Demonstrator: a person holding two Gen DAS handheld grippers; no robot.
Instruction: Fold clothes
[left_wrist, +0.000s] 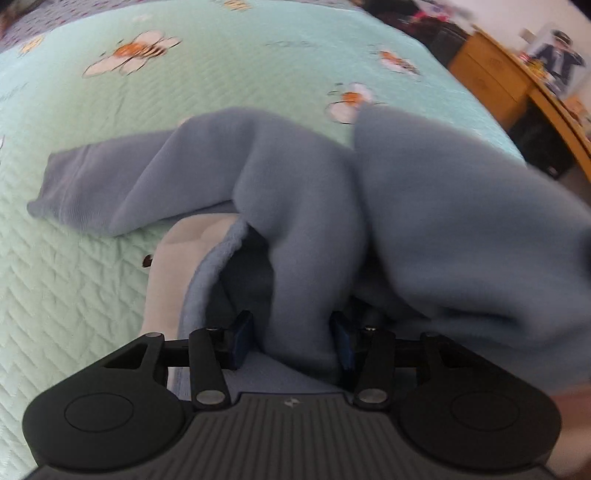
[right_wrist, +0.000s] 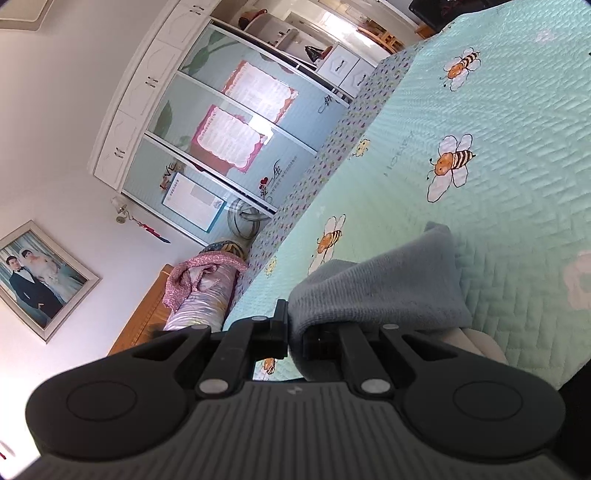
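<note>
— While the left tool (left_wrist: 293, 341) is clenched on a thick bunch of the blue sweatshirt (left_wrist: 424, 206), what does the right tool (right_wrist: 295, 332) hold?

— A ribbed edge of the same garment, pinched between its jaws.

— And where does the rest lie?

— Ahead of the left tool, draped onto the bed (left_wrist: 92, 266), one sleeve (left_wrist: 99, 188) stretched long toward the left. Its far end lies nearer that tool.
</note>
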